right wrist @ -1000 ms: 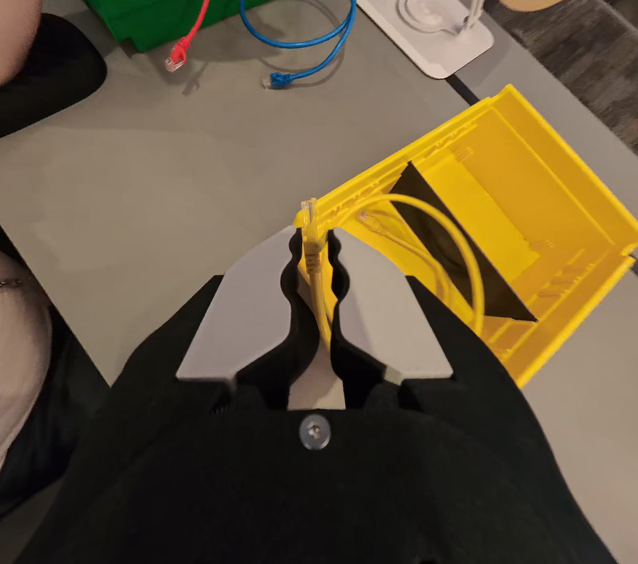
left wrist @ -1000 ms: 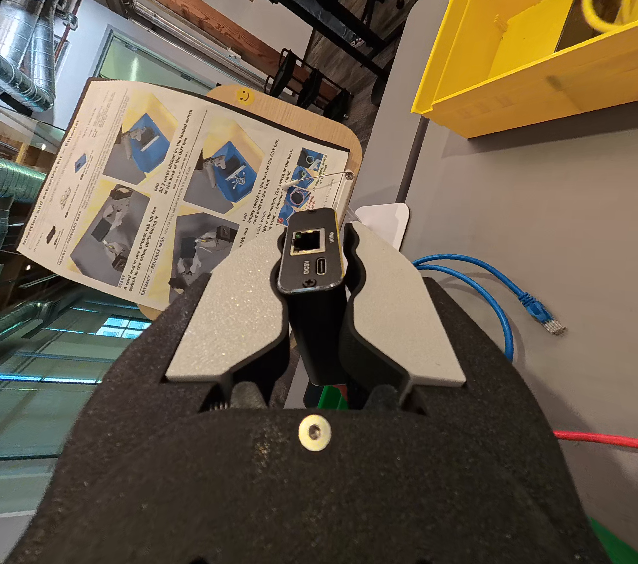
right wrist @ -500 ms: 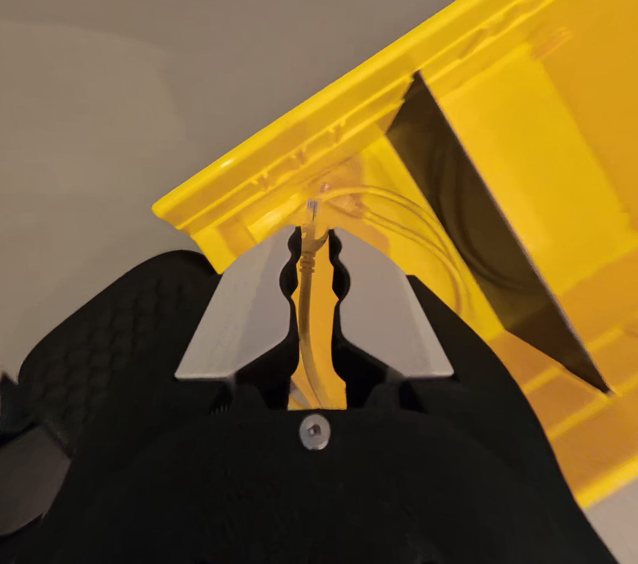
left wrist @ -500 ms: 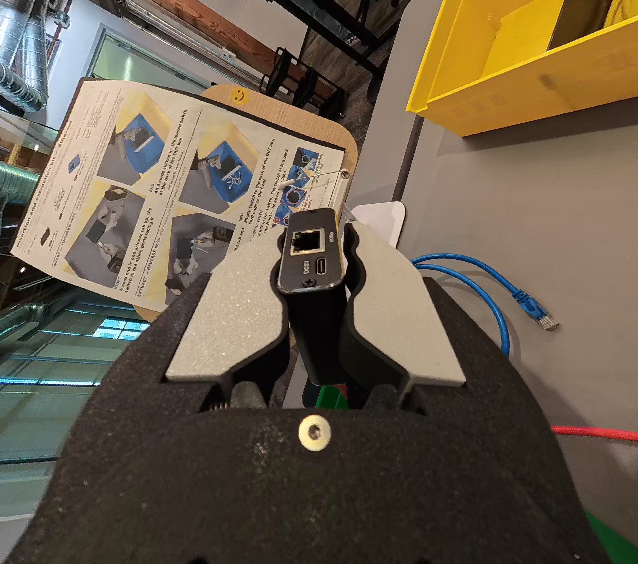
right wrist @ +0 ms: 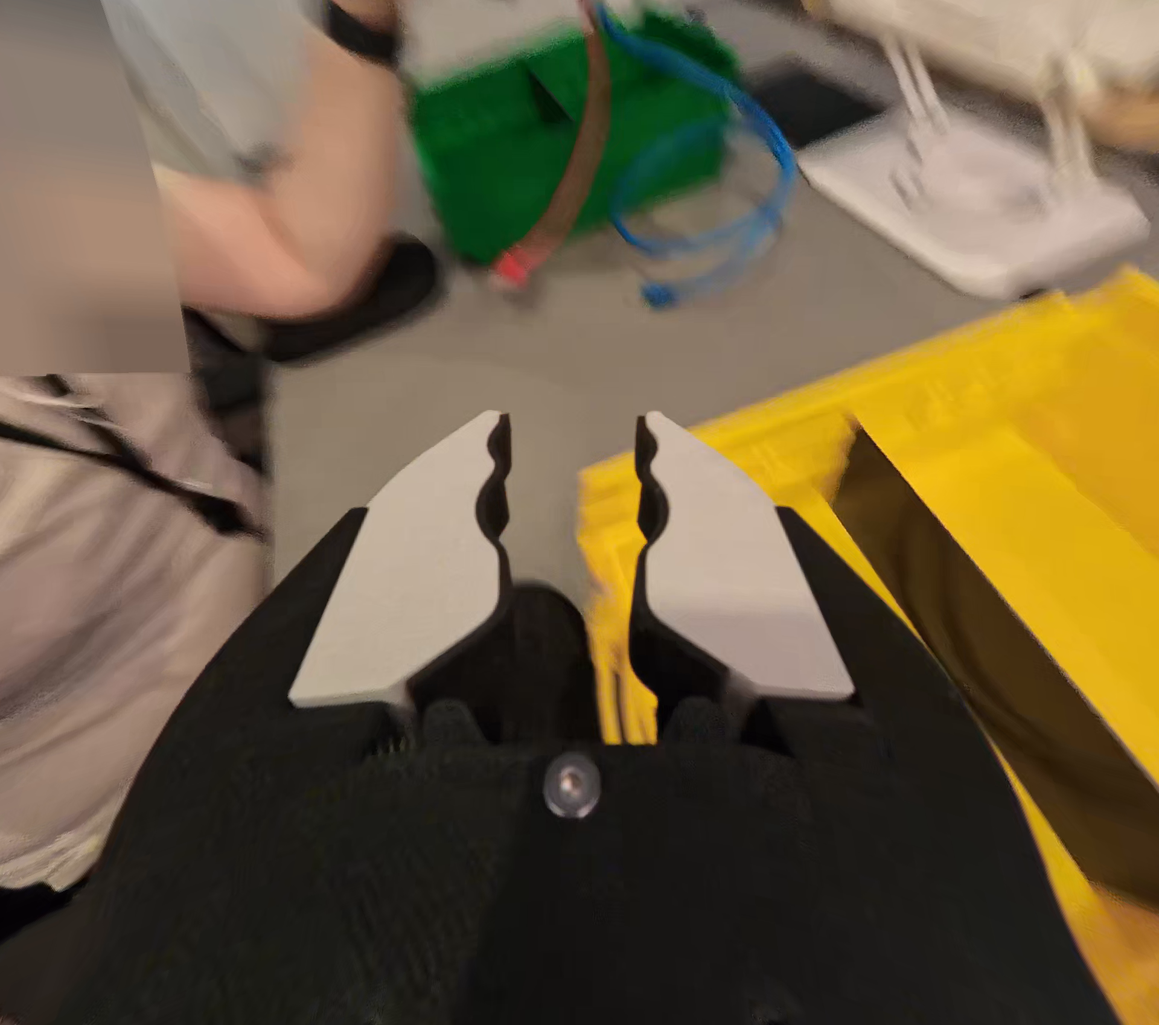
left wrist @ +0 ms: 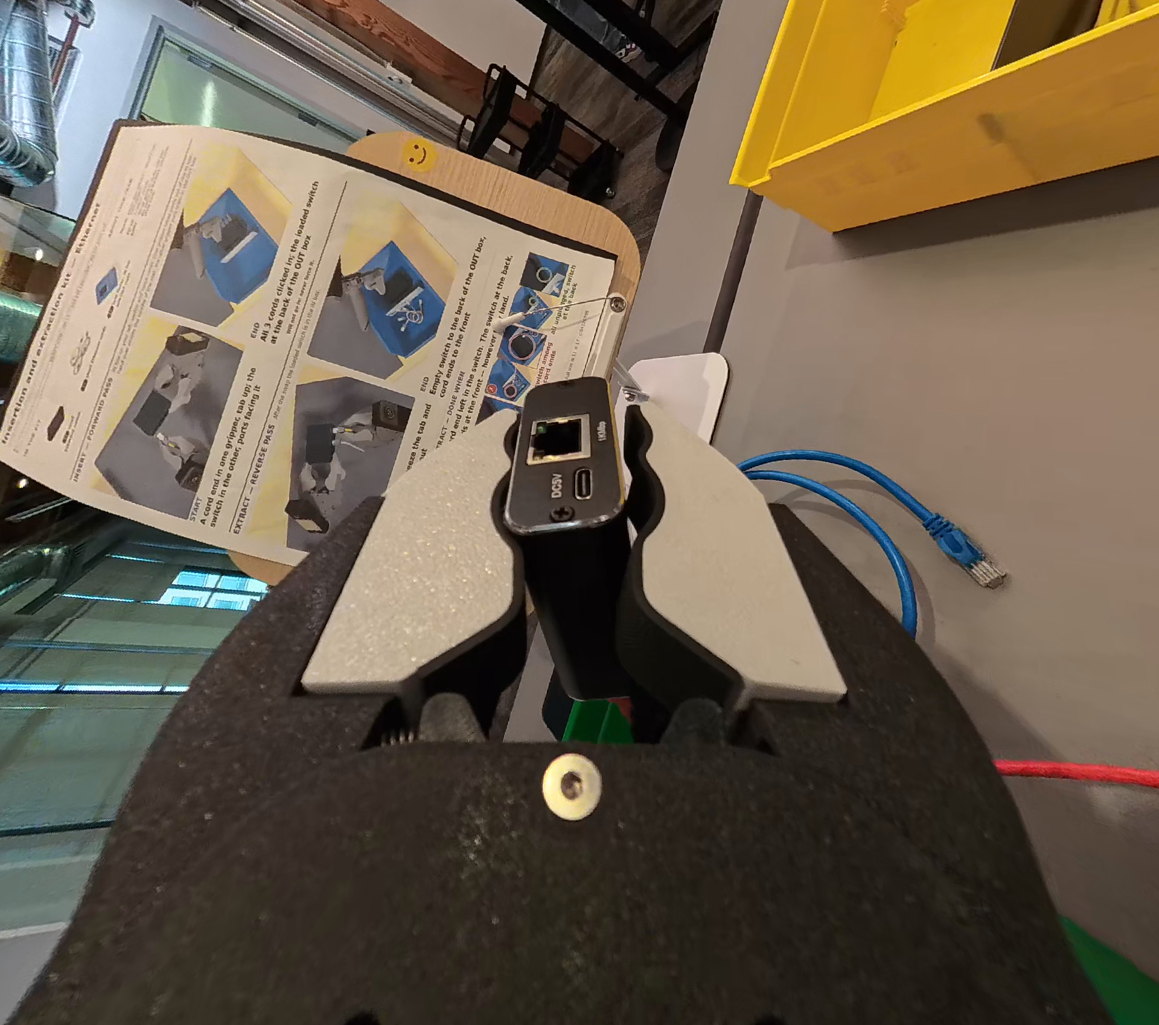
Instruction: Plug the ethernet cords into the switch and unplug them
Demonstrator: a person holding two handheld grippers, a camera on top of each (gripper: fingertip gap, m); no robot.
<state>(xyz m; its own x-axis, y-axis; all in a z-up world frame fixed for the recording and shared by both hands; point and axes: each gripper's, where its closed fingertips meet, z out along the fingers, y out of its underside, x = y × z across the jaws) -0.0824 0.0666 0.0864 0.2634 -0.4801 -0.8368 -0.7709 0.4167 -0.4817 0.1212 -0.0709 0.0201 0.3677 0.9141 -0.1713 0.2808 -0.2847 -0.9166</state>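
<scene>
**Left tongs clamp the switch, right tongs gape with nothing in them**

The left tongs (left wrist: 567, 468) grip the switch (left wrist: 564, 462), a slim black metal box with rounded corners, its end face turned to the camera: one square port, a small oval socket below, a cross-head screw. The grainy grey fingers (left wrist: 426, 562) press its two flat sides, scalloped black pads hugging it.

Off to the right on the smooth grey bench (left wrist: 978, 368) lies a blue cord (left wrist: 878, 499), looped, its clear plug well apart from the switch. A red cord (left wrist: 1079, 772) crosses the edge lower down. The glossy yellow bin (left wrist: 941, 142) sits beyond.

In the blurred right view, the right tongs (right wrist: 574, 424) stand open above the bench, at the bin's corner. Blue and red cords trail from a green bin (right wrist: 502, 148) far ahead, plugs on the bench.
</scene>
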